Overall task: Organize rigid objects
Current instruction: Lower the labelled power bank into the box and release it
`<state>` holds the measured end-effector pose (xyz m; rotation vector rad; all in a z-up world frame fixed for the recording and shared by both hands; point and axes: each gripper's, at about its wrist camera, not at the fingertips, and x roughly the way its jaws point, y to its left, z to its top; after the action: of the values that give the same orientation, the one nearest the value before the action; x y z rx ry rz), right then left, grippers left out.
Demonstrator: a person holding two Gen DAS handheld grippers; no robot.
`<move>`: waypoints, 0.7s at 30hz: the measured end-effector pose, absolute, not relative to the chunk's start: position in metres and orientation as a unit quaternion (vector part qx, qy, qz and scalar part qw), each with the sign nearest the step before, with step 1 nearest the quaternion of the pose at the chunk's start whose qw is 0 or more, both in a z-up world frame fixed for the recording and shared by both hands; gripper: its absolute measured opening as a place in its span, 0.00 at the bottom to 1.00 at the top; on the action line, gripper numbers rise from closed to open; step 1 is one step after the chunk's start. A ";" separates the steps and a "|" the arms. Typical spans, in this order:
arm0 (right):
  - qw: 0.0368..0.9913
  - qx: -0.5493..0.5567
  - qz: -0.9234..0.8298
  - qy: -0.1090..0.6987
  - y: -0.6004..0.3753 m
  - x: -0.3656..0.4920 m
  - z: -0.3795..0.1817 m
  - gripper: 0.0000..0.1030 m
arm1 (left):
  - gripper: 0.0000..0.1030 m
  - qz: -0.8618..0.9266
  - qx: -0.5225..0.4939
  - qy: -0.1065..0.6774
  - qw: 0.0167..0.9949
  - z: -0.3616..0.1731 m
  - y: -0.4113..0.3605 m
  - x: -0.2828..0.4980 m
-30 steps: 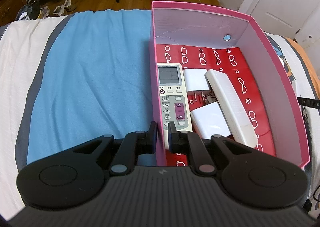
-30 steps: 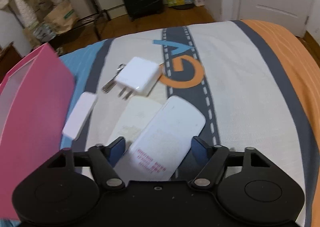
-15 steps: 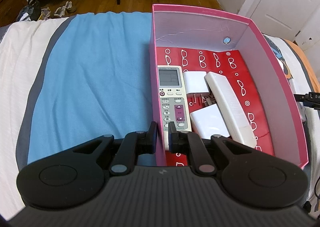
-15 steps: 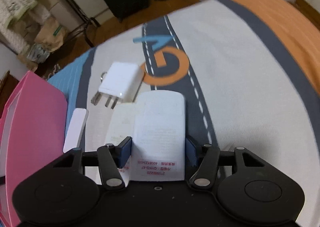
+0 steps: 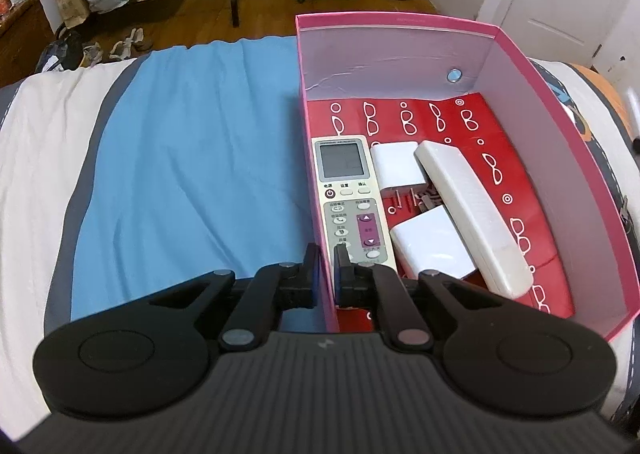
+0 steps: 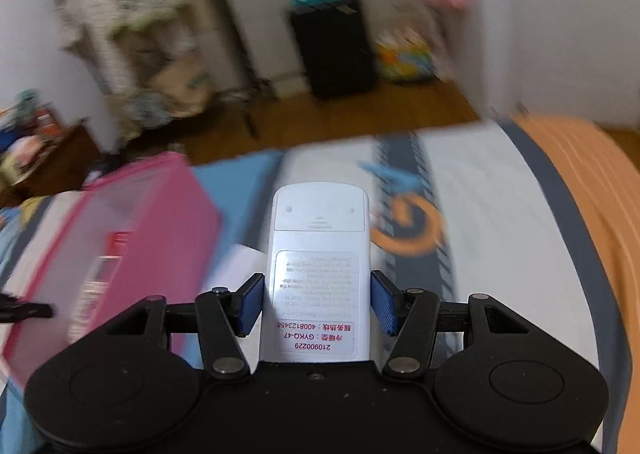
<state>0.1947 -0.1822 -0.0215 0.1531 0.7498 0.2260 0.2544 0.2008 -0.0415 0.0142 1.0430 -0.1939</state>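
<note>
1. Here the left claw (image 5: 327, 268) is pinched on the near left wall of the pink box (image 5: 560, 142), one pad outside and one inside the wall.
2. The pink box sits on the bed (image 5: 180, 158), on the blue stretch of the cover.
3. Inside the box, a remote with a screen and buttons (image 5: 350, 202) lies along the left wall, face up.
4. Beside it are two white plug adapters (image 5: 430, 250), and a long white remote (image 5: 472, 218) lies tilted across them.
5. The right claw (image 6: 317, 304) grips a white remote (image 6: 318, 266) by its long sides, label and battery cover facing up; its pads press on both edges, having just closed in on it.
6. This remote is held clear above the bed, pointing away toward the room.
7. In the right wrist view the pink box is to the left of the held remote; that view is blurred, so small things on the cover cannot be told.
</note>
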 end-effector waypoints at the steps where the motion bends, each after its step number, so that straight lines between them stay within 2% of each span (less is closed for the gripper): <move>1: 0.923 0.052 0.129 0.359 -0.171 0.196 -0.014 0.59 | 0.06 -0.091 0.004 0.499 0.862 -0.041 0.201 0.255; 11: 0.832 -0.254 0.358 0.339 -0.012 0.251 0.040 0.59 | 0.06 -0.093 -0.022 0.501 0.860 -0.043 0.207 0.256; 17: 0.734 -0.428 0.393 0.351 0.053 0.273 -0.001 0.59 | 0.08 -0.099 -0.047 0.503 0.857 -0.044 0.215 0.259; 21: 0.692 -0.489 0.401 0.348 0.072 0.289 -0.026 0.59 | 0.08 -0.101 -0.049 0.501 0.858 -0.046 0.215 0.259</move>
<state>0.2886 0.0717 -0.0260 -1.0928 0.7771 0.8957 0.2594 0.2152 -0.0457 -0.1024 1.0522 -0.2128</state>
